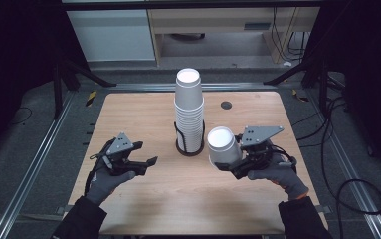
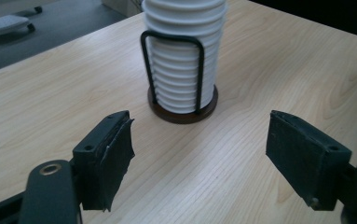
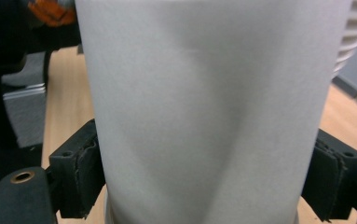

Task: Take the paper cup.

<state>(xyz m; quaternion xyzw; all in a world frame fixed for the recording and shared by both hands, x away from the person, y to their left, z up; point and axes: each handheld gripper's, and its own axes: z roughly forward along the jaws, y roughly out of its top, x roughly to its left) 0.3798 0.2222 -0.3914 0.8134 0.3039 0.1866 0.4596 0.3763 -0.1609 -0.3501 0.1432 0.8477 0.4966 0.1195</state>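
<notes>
Our right gripper (image 1: 226, 167) holds a single white paper cup (image 1: 222, 146) upside down, near the right edge of the light wooden table (image 1: 143, 109), just right of the stack. Its fingers (image 3: 80, 175) press on the cup's sides, and the wall dents slightly between them. Our left gripper (image 1: 149, 165) hovers near the left edge with its fingers (image 2: 108, 154) standing apart and nothing between them. At the table's middle, a tall stack of white paper cups (image 1: 188, 107) stands upside down in a black wire holder with a dark round base (image 2: 184, 112). We can read no brand, label or writing on the cups. In the right gripper view the held cup's base and rim are cut off, and in the left gripper view the stack's top is cut off.
</notes>
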